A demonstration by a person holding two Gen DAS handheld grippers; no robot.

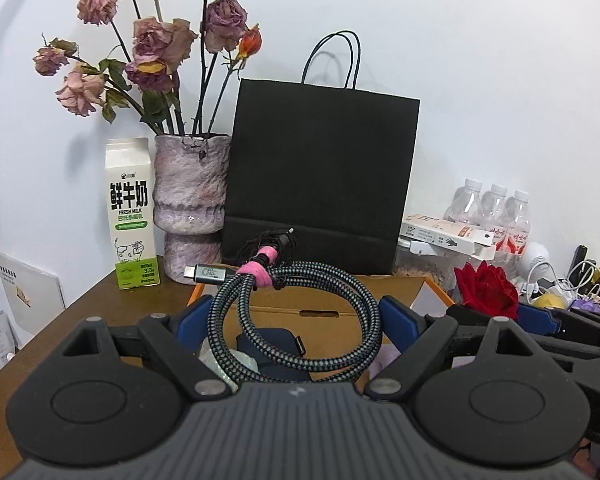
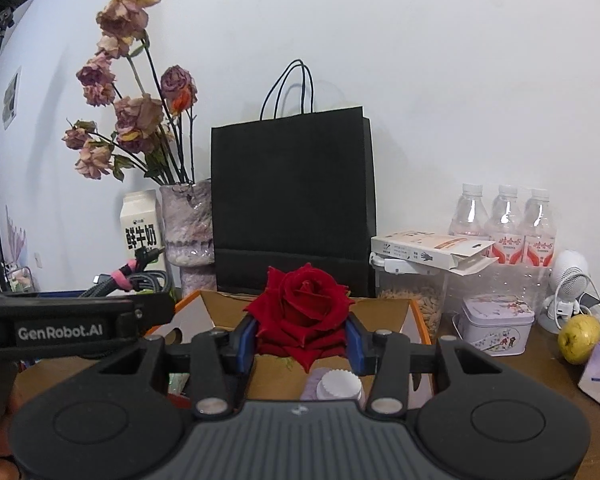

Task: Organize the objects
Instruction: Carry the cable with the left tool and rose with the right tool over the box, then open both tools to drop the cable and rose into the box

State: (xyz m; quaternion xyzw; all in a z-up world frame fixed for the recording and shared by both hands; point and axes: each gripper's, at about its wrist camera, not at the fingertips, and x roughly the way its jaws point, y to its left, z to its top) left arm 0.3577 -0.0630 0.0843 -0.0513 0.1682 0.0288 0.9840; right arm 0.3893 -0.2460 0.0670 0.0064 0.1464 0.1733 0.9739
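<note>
Left gripper (image 1: 296, 320): matte black frame, two round black discs at the base with a shallow circular recess in each. Grey ribbed housing (image 1: 292, 432) between the discs, small pale mark at its top centre. Black linkage bars pinned with round silver screws (image 1: 210, 389). Triangular cut-outs in the outer arms. Fingers (image 1: 398, 320) faced with blue pads.

Right gripper (image 2: 302, 340): same build, with black discs, grey ribbed housing (image 2: 300, 440), silver screws (image 2: 385, 405) and blue-padded fingers (image 2: 356, 336). In the right wrist view the left gripper's black side bar carries white lettering "GenRobot.AI" (image 2: 59, 332).
</note>
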